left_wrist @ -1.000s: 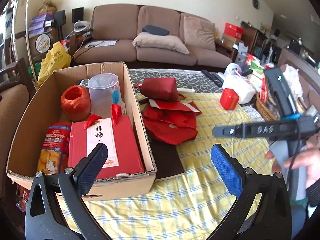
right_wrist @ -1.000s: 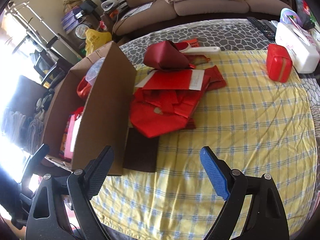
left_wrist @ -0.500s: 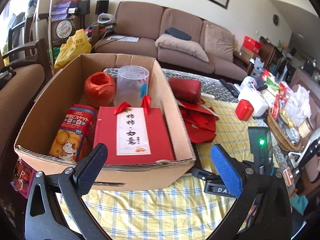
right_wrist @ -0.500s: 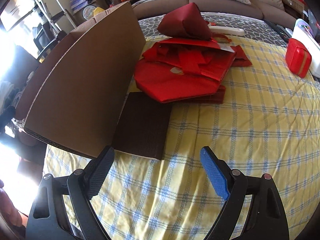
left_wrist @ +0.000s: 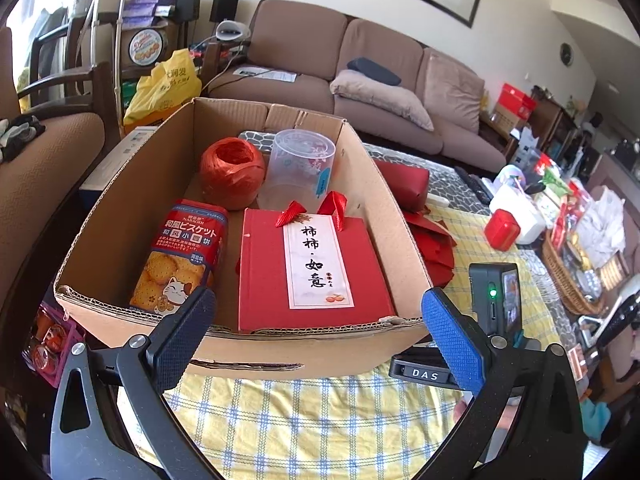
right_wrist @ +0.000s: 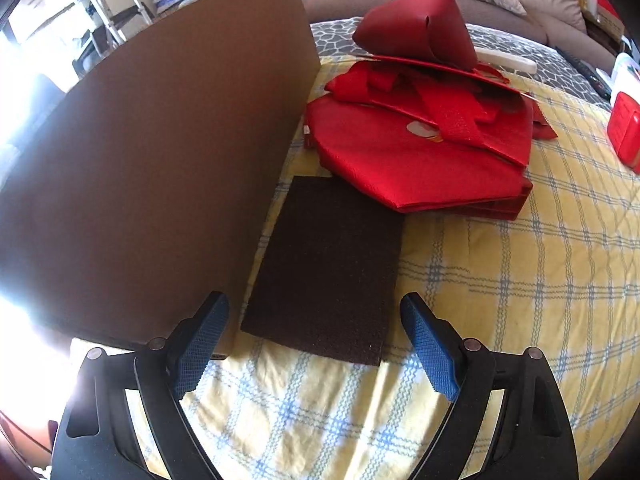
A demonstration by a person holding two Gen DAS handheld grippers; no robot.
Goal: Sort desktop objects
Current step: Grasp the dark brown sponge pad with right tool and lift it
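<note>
A cardboard box [left_wrist: 120,216] stands on the yellow checked tablecloth [left_wrist: 320,420]. Inside lie a red gift box [left_wrist: 272,280], a biscuit pack [left_wrist: 180,252], a red twine ball [left_wrist: 232,172] and a clear plastic cup [left_wrist: 300,168]. My left gripper [left_wrist: 316,332] hovers open in front of the box's near wall, nothing between its fingers. In the right wrist view a flat dark brown pad [right_wrist: 328,264] lies beside the box wall [right_wrist: 160,180], just ahead of my open right gripper [right_wrist: 316,344]. Folded red bags [right_wrist: 420,148] and a red pouch [right_wrist: 416,28] lie beyond it.
A small red box [left_wrist: 502,230] and a white container [left_wrist: 524,212] sit at the right of the table, with a wicker basket [left_wrist: 568,284] of clutter further right. A sofa [left_wrist: 340,64] stands behind the table and a chair [left_wrist: 44,152] at the left.
My left gripper has swung left to face the box squarely. My right gripper has come down and closer to the dark pad, which now lies just ahead of its fingers. Both stayed open.
</note>
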